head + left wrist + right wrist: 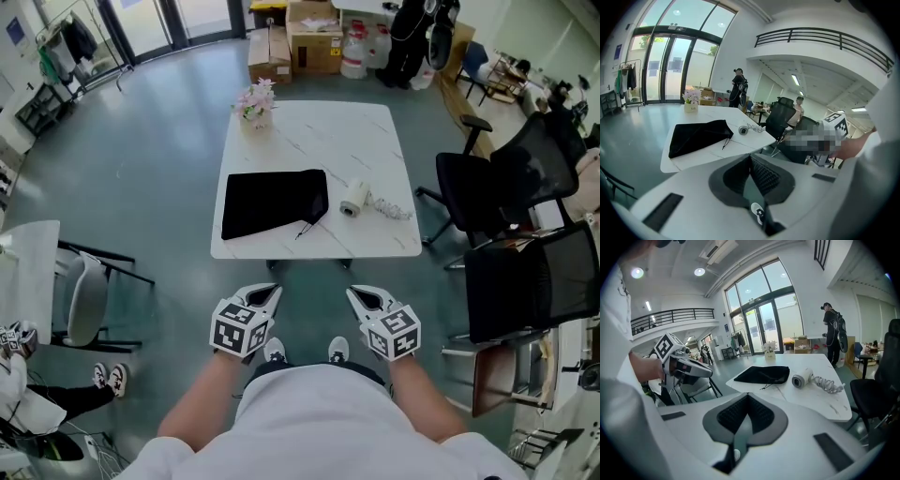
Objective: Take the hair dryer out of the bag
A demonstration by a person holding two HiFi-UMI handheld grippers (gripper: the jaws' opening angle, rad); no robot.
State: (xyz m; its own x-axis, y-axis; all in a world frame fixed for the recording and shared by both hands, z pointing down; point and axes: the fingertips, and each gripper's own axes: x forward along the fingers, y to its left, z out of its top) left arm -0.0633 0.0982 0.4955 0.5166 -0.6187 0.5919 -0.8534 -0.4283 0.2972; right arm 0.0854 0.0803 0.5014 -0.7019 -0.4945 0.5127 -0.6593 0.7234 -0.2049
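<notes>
A flat black drawstring bag (pixel 275 202) lies on the white table (pixel 319 131), left of the middle. Just right of it, out on the tabletop, lies a white hair dryer (pixel 354 199) with its coiled cord (pixel 392 208) trailing right. The bag (pixel 698 133) and dryer (pixel 743 130) also show in the left gripper view, and the bag (pixel 764 374) and dryer (pixel 802 379) in the right gripper view. My left gripper (pixel 272 292) and right gripper (pixel 354 295) hang side by side before the table's near edge, apart from it, both shut and holding nothing.
A pot of pink flowers (pixel 256 103) stands at the table's far left corner. Black office chairs (pixel 506 178) crowd the right side, and a white chair (pixel 84 295) stands at the left. Cardboard boxes (pixel 300 37) sit beyond the table. A person (pixel 833 331) stands far off.
</notes>
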